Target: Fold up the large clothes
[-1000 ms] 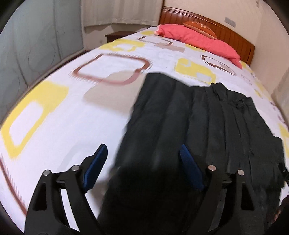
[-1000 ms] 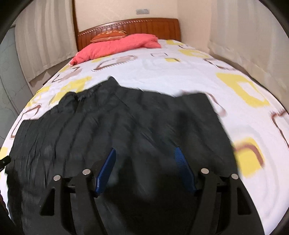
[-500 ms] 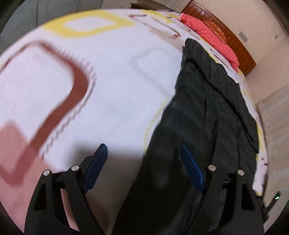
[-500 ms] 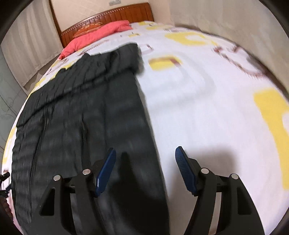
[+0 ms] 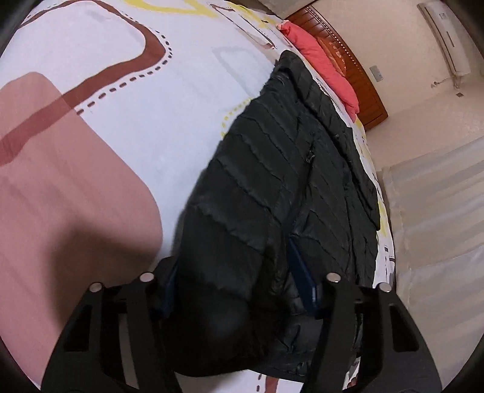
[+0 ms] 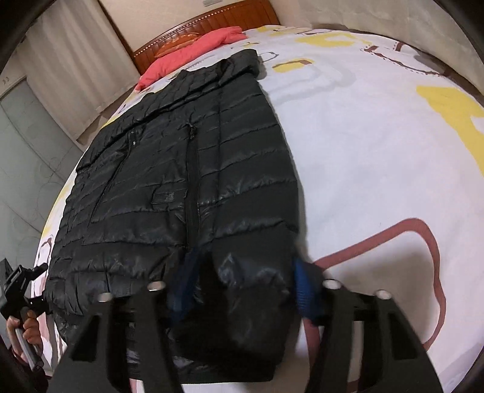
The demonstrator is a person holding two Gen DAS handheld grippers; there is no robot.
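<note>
Left gripper [image 5: 233, 281]: nearest the lens; jaws have just been closing and now clench a thick puffed fold at one outer edge of the jacket, blue pads sunk into the padding.
Right gripper [image 6: 242, 281]: same posture at the opposite outer edge; jaws have just been closing, fabric bunched between the pads, so grasping jacket.
Reason for paired grip: judged a hold at two matching edges, so the bulky garment can be lifted evenly.
Black quilted jacket [image 6: 181, 169]: lies flat, front up, zip down the middle, along the bed from the grippers towards the headboard; collar at the far end.
Bedsheet [image 6: 363, 151]: white with yellow and brown shapes; bare beside the jacket, giving folding room.
Red pillow [image 6: 193, 51]: beyond the collar, apart from it.
Wooden headboard [image 6: 211, 22]: farthest, against the wall.
</note>
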